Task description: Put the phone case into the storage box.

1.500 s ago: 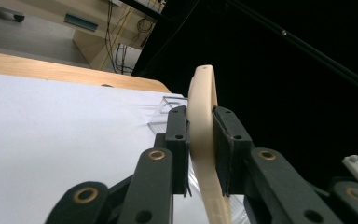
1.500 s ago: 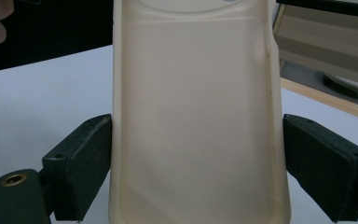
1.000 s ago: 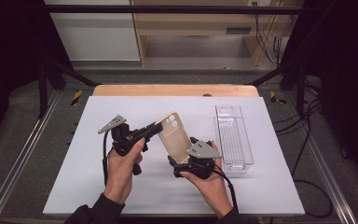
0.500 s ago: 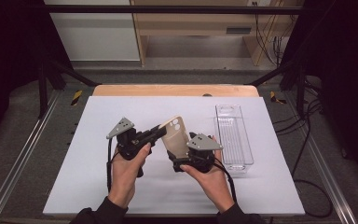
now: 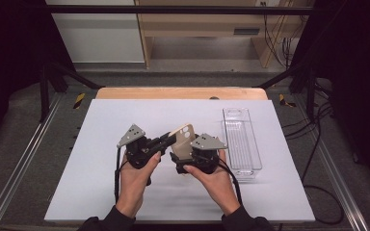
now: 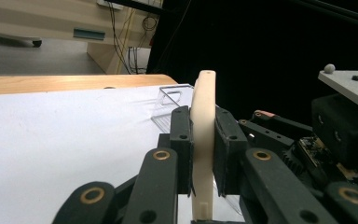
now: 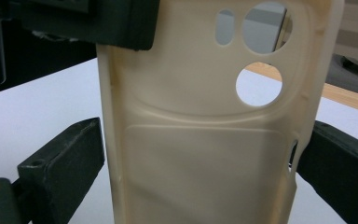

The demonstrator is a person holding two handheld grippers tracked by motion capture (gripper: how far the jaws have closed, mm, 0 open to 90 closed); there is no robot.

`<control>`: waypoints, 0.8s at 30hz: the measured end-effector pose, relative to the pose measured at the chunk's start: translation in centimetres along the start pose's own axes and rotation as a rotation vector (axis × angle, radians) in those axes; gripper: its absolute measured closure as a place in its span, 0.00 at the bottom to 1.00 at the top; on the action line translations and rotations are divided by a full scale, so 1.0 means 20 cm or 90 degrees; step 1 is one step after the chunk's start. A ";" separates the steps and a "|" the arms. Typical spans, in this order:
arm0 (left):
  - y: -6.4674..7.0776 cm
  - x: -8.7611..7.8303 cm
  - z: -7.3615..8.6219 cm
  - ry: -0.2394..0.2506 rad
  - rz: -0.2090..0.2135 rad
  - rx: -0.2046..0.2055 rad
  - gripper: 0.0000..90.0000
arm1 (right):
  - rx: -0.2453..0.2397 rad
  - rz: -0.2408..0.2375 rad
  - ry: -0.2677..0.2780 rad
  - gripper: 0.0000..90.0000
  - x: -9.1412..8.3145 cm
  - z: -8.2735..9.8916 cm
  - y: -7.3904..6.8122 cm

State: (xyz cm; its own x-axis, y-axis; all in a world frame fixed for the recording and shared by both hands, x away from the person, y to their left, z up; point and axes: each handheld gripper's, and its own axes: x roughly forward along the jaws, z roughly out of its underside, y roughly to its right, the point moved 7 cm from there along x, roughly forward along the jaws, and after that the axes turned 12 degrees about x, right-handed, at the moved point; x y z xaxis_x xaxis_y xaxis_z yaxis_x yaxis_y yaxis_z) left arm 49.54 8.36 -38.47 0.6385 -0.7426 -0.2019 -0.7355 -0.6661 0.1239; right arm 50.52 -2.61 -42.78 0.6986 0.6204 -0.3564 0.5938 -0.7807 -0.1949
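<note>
Cream silicone phone case (image 5: 184, 140) stands raised above the white table (image 5: 96, 144), grasped by both tools: left gripper (image 6: 204, 154) clamps its edge, right gripper (image 7: 200, 168) spans its width. Judged step: two-handed transfer. Next move requires one tool to let go. Beyond, just right, a clear plastic tray (image 5: 241, 139) lies unobstructed.

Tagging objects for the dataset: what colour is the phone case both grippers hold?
Cream-beige phone case, plain and unpatterned; clearest in the right gripper view.
</note>
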 end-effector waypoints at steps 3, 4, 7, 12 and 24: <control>0.00 0.00 0.00 -0.001 -0.001 0.002 0.89 | 0.008 0.005 0.001 0.04 0.01 -0.01 0.00; 0.01 0.00 0.01 -0.002 -0.003 0.004 0.88 | 0.009 0.005 0.002 0.04 0.01 -0.01 0.00; 0.01 0.01 0.01 -0.003 -0.003 0.005 0.89 | 0.008 0.006 0.004 0.04 0.01 -0.01 0.00; 0.02 0.01 0.02 -0.005 -0.003 0.006 0.89 | 0.015 0.008 0.003 0.05 0.02 -0.02 0.00; 0.02 0.02 0.02 -0.009 -0.005 0.011 0.88 | 0.023 0.017 -0.004 0.11 0.02 -0.02 0.01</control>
State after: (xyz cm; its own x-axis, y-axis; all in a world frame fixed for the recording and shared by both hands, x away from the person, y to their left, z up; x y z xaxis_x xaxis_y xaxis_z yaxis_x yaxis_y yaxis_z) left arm 49.28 7.85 -38.92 0.6413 -0.7363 -0.2158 -0.7345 -0.6704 0.1049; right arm 51.06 -2.38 -42.67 0.7117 0.5990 -0.3671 0.5599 -0.7992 -0.2186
